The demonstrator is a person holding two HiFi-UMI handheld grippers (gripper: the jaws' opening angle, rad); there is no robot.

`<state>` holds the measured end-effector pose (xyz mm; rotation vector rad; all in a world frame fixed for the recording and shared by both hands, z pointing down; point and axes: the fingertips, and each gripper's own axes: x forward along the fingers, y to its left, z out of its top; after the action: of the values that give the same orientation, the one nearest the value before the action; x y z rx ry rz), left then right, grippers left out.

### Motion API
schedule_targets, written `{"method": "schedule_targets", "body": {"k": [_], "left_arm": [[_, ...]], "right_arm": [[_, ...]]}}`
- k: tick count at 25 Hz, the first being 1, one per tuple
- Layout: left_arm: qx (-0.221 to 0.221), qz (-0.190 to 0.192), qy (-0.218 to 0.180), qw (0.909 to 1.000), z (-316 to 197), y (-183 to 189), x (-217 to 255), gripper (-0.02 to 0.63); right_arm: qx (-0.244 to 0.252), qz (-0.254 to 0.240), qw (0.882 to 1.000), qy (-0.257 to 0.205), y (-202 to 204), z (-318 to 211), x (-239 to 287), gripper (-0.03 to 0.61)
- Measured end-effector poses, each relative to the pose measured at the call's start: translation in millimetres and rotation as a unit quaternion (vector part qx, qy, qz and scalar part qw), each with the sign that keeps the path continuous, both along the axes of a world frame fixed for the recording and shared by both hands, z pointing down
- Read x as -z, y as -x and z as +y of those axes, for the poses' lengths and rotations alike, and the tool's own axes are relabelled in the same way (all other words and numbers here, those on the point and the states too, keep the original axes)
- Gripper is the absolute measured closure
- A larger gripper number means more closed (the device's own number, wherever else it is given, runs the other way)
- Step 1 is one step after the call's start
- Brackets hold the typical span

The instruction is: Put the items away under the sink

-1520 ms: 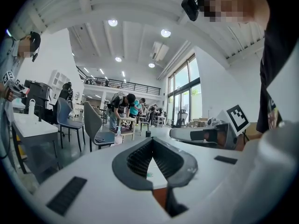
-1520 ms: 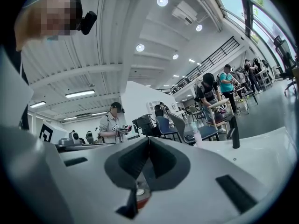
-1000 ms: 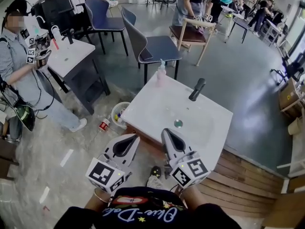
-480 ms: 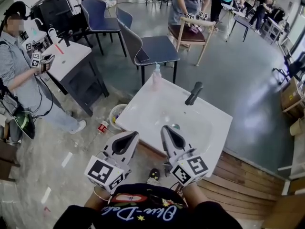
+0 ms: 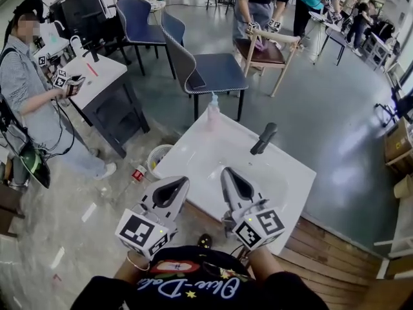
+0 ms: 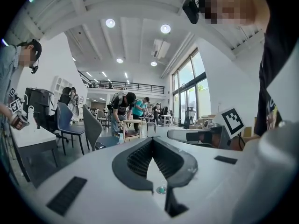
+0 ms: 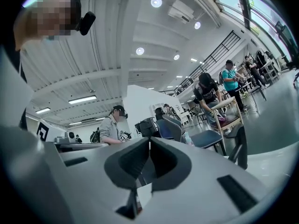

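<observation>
Fingers of left gripper pressed together, nothing held between; gripper held level by near edge of sink. Fingers of right gripper likewise closed and empty, beside left. Soap bottle stood upright at sink's far left corner. Black faucet mounted at far edge. Basket and red can seen on floor beside sink's left edge.

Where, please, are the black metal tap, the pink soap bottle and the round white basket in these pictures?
black metal tap [image 5: 264, 139]: head view, mid-spout.
pink soap bottle [image 5: 212, 115]: head view, its body.
round white basket [image 5: 152, 154]: head view, its rim.
</observation>
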<state>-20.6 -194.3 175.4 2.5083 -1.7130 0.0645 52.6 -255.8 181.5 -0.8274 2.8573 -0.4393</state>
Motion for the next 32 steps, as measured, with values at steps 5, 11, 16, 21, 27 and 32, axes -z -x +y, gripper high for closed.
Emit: {"method": "schedule_targets", "body": {"k": [5,11,16,21,27,32], "left_arm": [[0.006,-0.001,0.003,1.0,-8,-1,-3,0.606],[0.005,0.001,0.014,0.9999,-18,8,-10,0.606],[-0.014,0.001,0.014,0.9998,-40,16,-12,0.606],[-0.023,-0.004,0.01,0.9997,-61,28,-9,0.606],[-0.023,0.006,0.024,0.9994,-72,42,-18,0.606],[-0.029,0.013,0.04,0.9987,-76,45,-29,0.606]], "right_arm": [[0.01,0.004,1.0,0.005,2,-9,-5,0.571],[0.003,0.013,1.0,0.012,7,-20,-11,0.571],[-0.019,0.011,1.0,-0.003,9,-36,-4,0.571],[-0.033,0.007,0.999,-0.007,18,-57,-1,0.571],[-0.041,0.02,0.999,-0.006,29,-71,-8,0.57],[-0.046,0.025,0.999,0.006,33,-78,-19,0.569]]}}
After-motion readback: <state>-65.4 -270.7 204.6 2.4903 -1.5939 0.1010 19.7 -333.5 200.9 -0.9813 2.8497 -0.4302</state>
